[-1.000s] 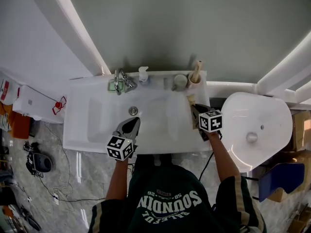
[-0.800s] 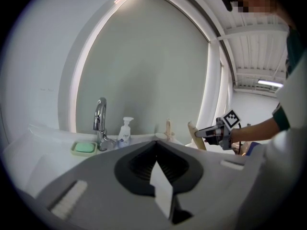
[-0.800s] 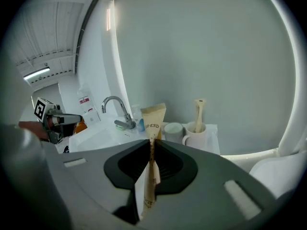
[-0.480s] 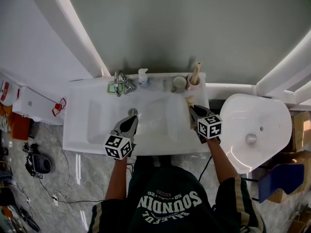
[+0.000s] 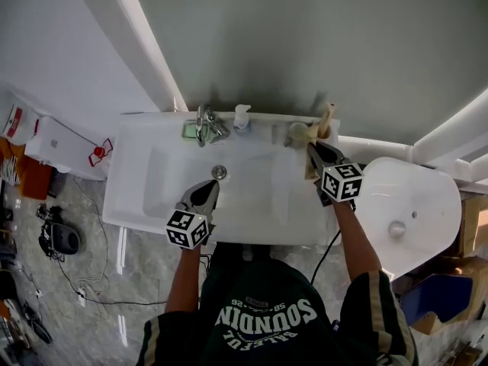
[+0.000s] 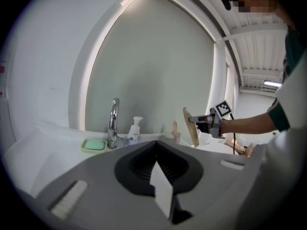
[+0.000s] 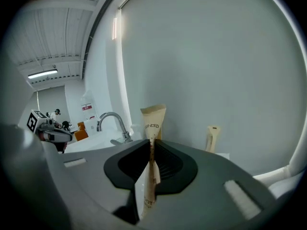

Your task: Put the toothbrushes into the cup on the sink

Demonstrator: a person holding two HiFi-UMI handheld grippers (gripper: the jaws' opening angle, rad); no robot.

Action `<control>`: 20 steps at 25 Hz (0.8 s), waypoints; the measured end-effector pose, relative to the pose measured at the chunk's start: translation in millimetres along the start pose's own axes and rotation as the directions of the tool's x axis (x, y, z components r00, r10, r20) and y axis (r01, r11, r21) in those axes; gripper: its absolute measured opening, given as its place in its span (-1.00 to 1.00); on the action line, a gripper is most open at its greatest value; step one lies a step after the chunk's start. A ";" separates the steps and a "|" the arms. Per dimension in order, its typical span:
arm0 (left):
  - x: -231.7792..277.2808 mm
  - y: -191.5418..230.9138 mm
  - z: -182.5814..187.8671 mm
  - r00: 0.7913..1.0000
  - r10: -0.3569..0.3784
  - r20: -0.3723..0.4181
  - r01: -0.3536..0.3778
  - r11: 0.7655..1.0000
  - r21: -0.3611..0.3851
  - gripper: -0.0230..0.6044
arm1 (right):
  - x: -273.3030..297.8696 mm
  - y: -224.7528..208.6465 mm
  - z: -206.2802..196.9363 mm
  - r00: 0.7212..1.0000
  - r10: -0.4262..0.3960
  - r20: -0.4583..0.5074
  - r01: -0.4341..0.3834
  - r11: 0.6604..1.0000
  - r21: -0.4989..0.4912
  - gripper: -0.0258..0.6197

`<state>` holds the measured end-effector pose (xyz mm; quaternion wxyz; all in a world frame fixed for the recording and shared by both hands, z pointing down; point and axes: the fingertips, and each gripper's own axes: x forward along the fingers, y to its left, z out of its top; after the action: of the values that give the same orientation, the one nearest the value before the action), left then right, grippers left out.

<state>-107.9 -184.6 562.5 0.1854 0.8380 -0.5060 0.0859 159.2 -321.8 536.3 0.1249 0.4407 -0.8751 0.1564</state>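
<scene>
Lifted since a second ago, the wrapped toothbrush (image 7: 152,121) sits clamped in the right gripper (image 7: 150,147), near the cup (image 6: 176,137) at the back of the sink (image 5: 152,197). We think another toothbrush (image 6: 174,125) already stands inside; this one is left. Our left gripper (image 6: 156,150) hangs closed, empty.

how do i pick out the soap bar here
Find the white sink, then the tap on its back ledge. The soap lies in a dish beside the tap, away from the pump bottle, the only green thing there.
</scene>
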 end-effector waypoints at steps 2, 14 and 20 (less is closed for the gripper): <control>-2.7 4.3 -1.1 1.000 0.011 -0.001 -0.011 1.000 -0.005 -0.80 | 11.6 -4.5 16.3 1.000 -0.005 0.022 0.005 1.000 -0.018 -0.80; -27.7 42.2 -15.6 0.993 0.118 -0.027 -0.120 0.991 -0.055 -0.80 | 80.1 -35.1 80.1 0.980 -0.030 0.198 0.042 0.998 -0.057 -0.80; -41.2 61.5 -20.8 0.984 0.169 -0.049 -0.173 0.982 -0.074 -0.80 | 106.8 -52.4 72.9 0.973 -0.071 0.219 0.085 0.995 -0.052 -0.80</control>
<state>-180.6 -168.4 581.6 0.2205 0.7815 -0.5750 0.0998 133.8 -457.5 515.9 0.0483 0.4851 -0.8699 0.0755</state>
